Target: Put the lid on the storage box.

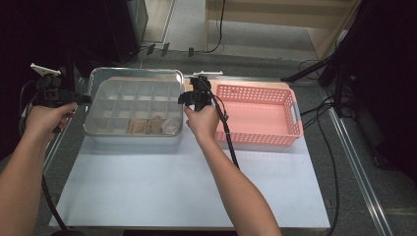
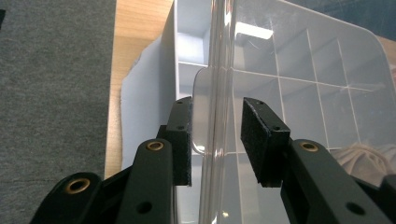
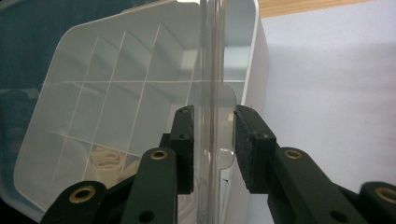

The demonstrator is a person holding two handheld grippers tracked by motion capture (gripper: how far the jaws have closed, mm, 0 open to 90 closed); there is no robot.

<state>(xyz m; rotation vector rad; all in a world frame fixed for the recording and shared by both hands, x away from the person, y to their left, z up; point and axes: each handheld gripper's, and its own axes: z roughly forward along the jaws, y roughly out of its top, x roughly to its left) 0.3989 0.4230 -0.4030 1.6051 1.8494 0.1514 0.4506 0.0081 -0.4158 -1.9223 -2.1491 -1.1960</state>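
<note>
**2 grippers straddle the lid's side tabs**

A clear lid (image 1: 134, 78) sits over a divided box (image 1: 134, 109) at the back left of the white table (image 1: 187, 187). To the box's right stands a pink basket (image 1: 259, 115), just beside it.

The left gripper (image 1: 81, 99) is at the box's left end, the right gripper (image 1: 183, 98) at its right end, each held by a hand (image 1: 46, 120) coming in from below.

In the left gripper view, the left gripper (image 2: 215, 140) has its jaws spread around the lid's edge and a clear tab (image 2: 201, 112); the left pad lies close against the tab, the right pad stands clear of the plastic.

In the right gripper view, the right gripper (image 3: 212, 147) likewise stands spread around the lid's rim and tab (image 3: 227, 123), with gaps at both pads.

Pale folded cloths (image 1: 152, 125) fill 3 compartments in the box's near row.
</note>
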